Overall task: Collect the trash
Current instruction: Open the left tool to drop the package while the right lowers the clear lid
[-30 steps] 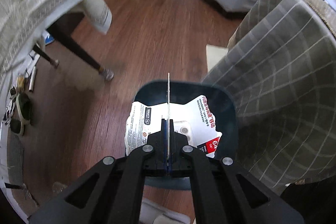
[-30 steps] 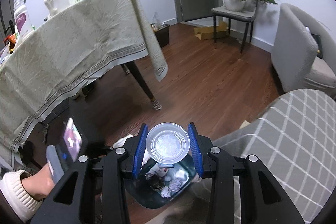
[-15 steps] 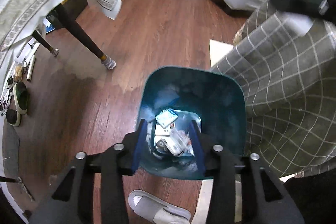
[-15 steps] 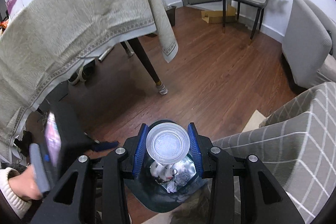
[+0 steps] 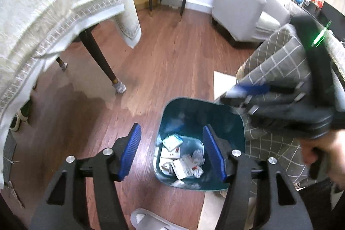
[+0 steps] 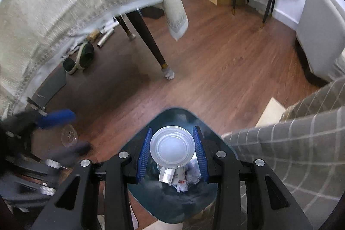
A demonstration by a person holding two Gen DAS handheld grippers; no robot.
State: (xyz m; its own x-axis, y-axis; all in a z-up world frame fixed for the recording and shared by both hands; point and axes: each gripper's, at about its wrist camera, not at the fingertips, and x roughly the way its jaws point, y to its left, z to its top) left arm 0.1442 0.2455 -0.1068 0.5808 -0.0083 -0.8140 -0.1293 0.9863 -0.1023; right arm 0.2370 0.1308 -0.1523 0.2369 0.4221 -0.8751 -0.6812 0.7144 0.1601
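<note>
My right tongs (image 6: pixel 171 151) pinch a clear plastic cup (image 6: pixel 171 148) by its sides and hold it right above the blue bin (image 6: pixel 172 204), so it can drop straight in when I let go. My left tongs (image 5: pixel 171 153) are spread wide with nothing in them, above the bin's near edge, where paper scraps (image 5: pixel 183 163) lie at the bottom

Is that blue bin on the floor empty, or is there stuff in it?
Not empty. The blue bin has torn packaging and crumpled paper at its bottom, well below the rim.
</note>
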